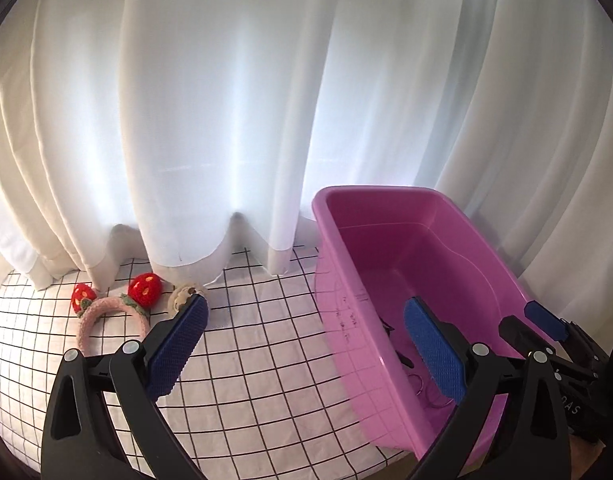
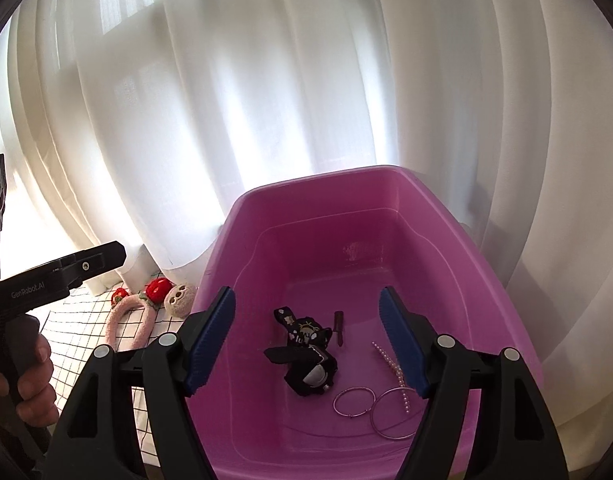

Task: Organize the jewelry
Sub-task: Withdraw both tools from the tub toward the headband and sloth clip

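Right tongs (image 2: 306, 340) nearest the lens: blue pads spread wide, nothing between them, poised over the open pink bin (image 2: 390, 174). Left tongs (image 1: 306, 352) likewise spread and empty; one pad hangs over the checked worktop (image 1: 258, 360), the other over the bin's near wall.

Bin contents, right wrist view:
- black patterned strap or hair accessory (image 2: 302, 326), lying on the bin floor near the middle
- black watch-like item with a pale round face (image 2: 312, 372), just in front of it, touching or overlapping; exact type cannot be told
- small dark red clip (image 2: 339, 327), just beside the strap
- string of pearl beads (image 2: 392, 372), running diagonally along the right side
- two thin metal hoops (image 2: 370, 408), side by side at the near end, the beads crossing the larger one

Outside the bin, on the worktop by the white curtain (image 1: 234, 120): pink fuzzy headband with two red strawberries (image 1: 118, 308), and a beige sloth plush (image 2: 179, 299) touching its end, near the bin's left wall.

Person's hand (image 2: 22, 372) grips the left tool's handle, seen at the edge of the right wrist view
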Action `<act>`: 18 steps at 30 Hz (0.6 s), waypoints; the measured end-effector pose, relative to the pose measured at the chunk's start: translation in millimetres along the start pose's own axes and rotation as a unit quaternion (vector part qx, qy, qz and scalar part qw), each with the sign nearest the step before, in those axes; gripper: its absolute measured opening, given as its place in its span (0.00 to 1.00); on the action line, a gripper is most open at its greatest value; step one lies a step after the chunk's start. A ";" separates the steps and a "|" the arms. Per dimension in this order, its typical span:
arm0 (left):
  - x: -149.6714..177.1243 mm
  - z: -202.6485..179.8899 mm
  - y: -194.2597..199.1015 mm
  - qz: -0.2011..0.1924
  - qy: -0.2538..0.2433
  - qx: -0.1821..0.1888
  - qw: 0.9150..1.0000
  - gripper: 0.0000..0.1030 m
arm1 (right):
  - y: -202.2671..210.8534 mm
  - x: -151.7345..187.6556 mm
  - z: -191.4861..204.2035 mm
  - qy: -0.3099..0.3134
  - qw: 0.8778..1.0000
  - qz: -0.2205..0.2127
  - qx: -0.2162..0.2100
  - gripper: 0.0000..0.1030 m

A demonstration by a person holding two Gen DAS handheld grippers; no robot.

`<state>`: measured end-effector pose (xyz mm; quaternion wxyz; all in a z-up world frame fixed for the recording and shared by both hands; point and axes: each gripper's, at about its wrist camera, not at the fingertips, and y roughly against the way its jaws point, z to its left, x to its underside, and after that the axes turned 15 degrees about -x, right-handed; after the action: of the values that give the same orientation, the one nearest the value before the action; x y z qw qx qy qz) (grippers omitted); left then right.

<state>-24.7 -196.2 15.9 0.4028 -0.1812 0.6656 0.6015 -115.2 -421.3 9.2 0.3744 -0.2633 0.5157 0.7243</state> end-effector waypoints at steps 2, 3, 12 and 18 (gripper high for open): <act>-2.6 20.6 2.0 -0.003 0.010 -0.015 1.000 0.94 | -6.2 -2.7 14.6 0.010 1.000 0.003 -0.006 0.69; -3.7 31.1 2.5 -0.004 0.014 -0.021 1.000 0.94 | -9.7 -4.1 22.1 0.015 1.000 0.005 -0.009 0.69; -5.6 123.1 -4.0 -0.004 0.062 -0.063 0.996 0.94 | -52.7 -12.8 95.3 0.058 0.997 0.023 -0.047 0.69; 8.1 191.9 -12.4 0.006 0.088 -0.101 0.991 0.94 | -86.6 -9.8 142.0 0.073 0.994 0.044 -0.073 0.69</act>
<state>40.4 -15.2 10.9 0.3187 -0.2686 0.6355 0.6499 -38.5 -273.6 15.9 0.2832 -0.3191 0.4982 0.7548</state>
